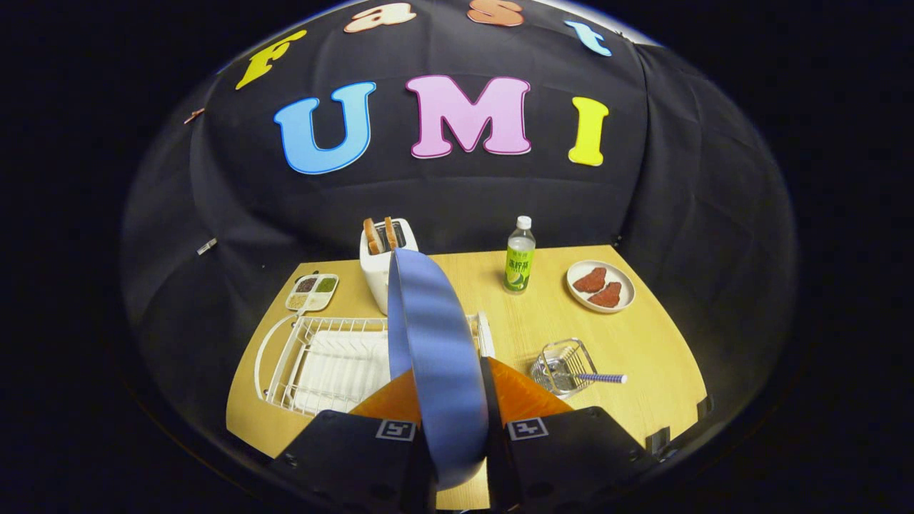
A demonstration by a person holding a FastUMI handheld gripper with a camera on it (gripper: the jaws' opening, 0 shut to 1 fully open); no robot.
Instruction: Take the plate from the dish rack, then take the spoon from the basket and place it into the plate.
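Table (pixel 643 343) open rightward; tool (pixel 457 400) clamps plate (pixel 435 343) edge-on.

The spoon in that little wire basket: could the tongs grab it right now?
Probably not yet. The tongs are shut on the blue plate, held edge-on. The spoon in the basket lies unobstructed, just ahead and beside them.

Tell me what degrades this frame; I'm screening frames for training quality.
Gripper view: fisheye bends the table edges; the blue plate, clamped edge-on between the fingers, hides part of the dish rack; light falls off toward the booth's walls; the spoon in the basket looks small.
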